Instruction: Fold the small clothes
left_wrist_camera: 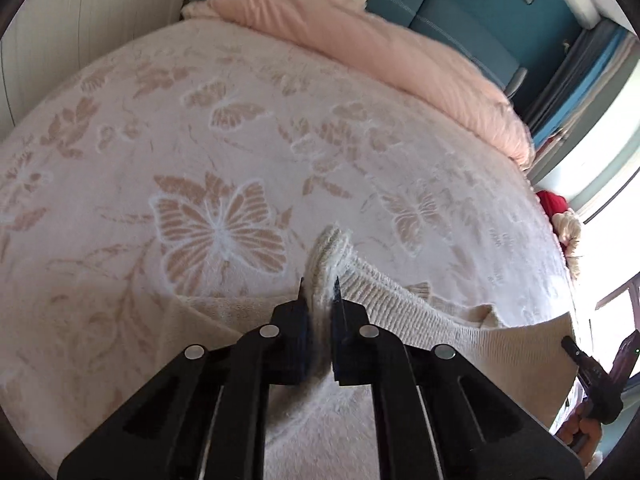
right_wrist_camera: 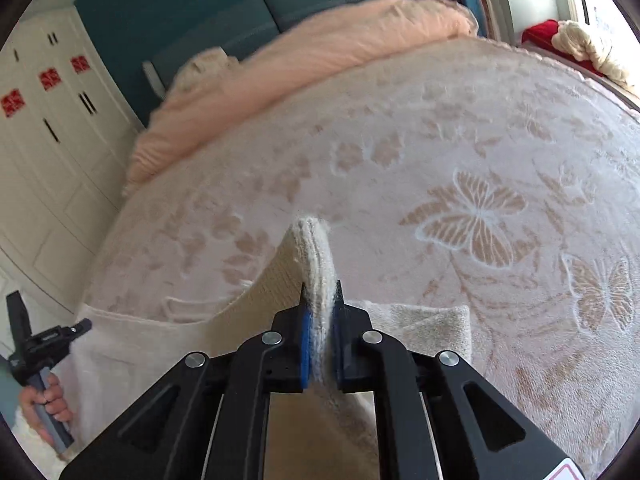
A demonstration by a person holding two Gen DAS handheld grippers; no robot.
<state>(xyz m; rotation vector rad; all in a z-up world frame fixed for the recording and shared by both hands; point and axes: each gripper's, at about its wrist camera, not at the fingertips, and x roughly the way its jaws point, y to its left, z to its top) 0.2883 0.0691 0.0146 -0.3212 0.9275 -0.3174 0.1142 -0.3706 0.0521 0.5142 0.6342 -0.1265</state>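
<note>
Left wrist, knit garment (left_wrist_camera: pixel 400 312) pinched in hand-held gripper (left_wrist_camera: pixel 320 286)

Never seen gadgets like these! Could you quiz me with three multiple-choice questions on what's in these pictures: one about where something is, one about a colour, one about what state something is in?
1. Where does the cream knitted garment lie?
A. On the butterfly-patterned blanket
B. On a wooden floor
C. Inside a drawer

2. What colour is the padded headboard behind the bed?
A. Yellow
B. Teal blue
C. Black

3. What are the fingers of the right gripper doing?
A. Standing wide open over bare blanket
B. Holding a coat hanger
C. Pinching a fold of the garment

Answers:
1 A: the knit spreads over the blanket in both views.
2 B: teal panels show above the pink duvet.
3 C: cream fabric is squeezed between them; the left gripper grips likewise.
</note>
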